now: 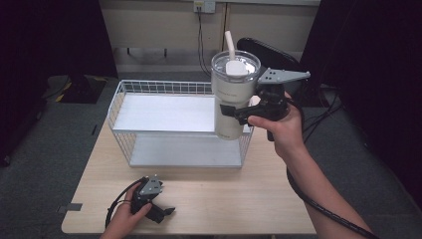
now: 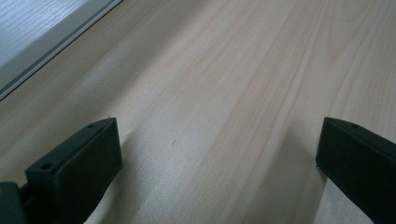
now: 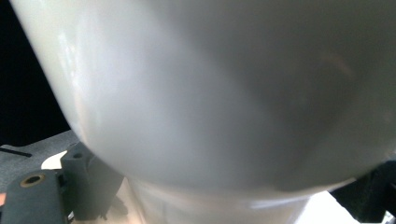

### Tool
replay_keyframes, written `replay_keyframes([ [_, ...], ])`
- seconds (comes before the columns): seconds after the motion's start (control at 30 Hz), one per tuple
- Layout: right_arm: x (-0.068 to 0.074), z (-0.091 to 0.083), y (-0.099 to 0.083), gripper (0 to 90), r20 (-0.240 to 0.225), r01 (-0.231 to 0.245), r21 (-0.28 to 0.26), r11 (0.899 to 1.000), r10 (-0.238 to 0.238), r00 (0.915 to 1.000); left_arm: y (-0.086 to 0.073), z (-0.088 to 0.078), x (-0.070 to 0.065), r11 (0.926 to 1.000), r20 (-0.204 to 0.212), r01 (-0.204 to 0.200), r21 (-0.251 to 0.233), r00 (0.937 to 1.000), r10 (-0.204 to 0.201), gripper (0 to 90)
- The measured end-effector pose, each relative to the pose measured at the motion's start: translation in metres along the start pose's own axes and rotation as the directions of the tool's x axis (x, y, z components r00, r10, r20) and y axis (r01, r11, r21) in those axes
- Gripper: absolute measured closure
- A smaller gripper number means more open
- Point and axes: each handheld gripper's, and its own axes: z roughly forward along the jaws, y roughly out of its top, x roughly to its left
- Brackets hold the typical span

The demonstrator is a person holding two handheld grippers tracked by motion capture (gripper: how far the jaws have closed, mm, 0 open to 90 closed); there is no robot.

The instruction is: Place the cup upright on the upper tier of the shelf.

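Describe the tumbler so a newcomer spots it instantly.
Find the white wire rack on the wooden table. At its right end the right gripper holds the tumbler aloft: tall, cream, with a clear lid and a straw, the one cup here.

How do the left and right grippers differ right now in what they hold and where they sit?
The right gripper is shut on the white tumbler, raised at the right end of the wire basket; the left gripper holds nothing, its jaws wide apart. The right gripper is lifted high, while the left gripper sits low at the wooden table's near edge. Both are black, hand-held, and trail cables.
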Motion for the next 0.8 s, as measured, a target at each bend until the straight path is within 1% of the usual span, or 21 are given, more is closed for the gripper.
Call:
replay_keyframes([
  [0.13, -0.003, 0.003, 0.004, 10.4, 0.013, -0.004, 0.000, 1.000, 0.004, 0.9999, 0.000, 0.000, 0.000, 1.0000, 0.000, 0.000, 0.000, 1.0000, 0.000, 0.0],
  [0.33, -0.009, 0.010, 0.008, 10.3, 0.043, -0.012, -0.019, 1.000, 0.013, 0.9990, 0.000, 0.000, 0.000, 1.0000, 0.000, 0.000, 0.000, 1.0000, 0.000, 0.0],
  [0.37, -0.010, 0.011, 0.009, 10.4, 0.047, -0.007, -0.020, 1.000, 0.008, 0.9989, 0.000, 0.000, 0.000, 1.0000, 0.000, 0.001, 0.000, 1.0000, -0.001, 0.0],
  [0.43, -0.012, 0.014, 0.011, 10.4, 0.063, 0.004, -0.017, 1.000, -0.003, 0.9980, 0.000, 0.000, 0.000, 1.0000, 0.000, 0.001, -0.001, 1.0000, -0.001, 0.0],
  [0.53, -0.015, 0.019, 0.013, 10.3, 0.072, -0.005, -0.015, 1.000, 0.006, 0.9974, 0.000, 0.000, 0.000, 1.0000, 0.000, 0.001, 0.000, 1.0000, -0.001, 0.0],
  [0.63, -0.017, 0.024, 0.014, 10.3, 0.092, 0.002, -0.016, 1.000, 0.000, 0.9958, 0.000, 0.000, 0.000, 1.0000, 0.000, 0.001, 0.000, 1.0000, -0.001, 0.0],
  [0.73, -0.021, 0.029, 0.013, 10.3, 0.095, -0.017, -0.017, 1.000, 0.018, 0.9953, 0.000, 0.000, 0.000, 1.0000, 0.000, 0.001, -0.001, 1.0000, -0.001, 0.0],
  [0.8, -0.023, 0.033, 0.013, 10.3, 0.104, -0.012, -0.010, 1.000, 0.013, 0.9945, 0.000, 0.000, 0.000, 1.0000, 0.000, 0.001, 0.000, 1.0000, -0.001, 0.0],
])
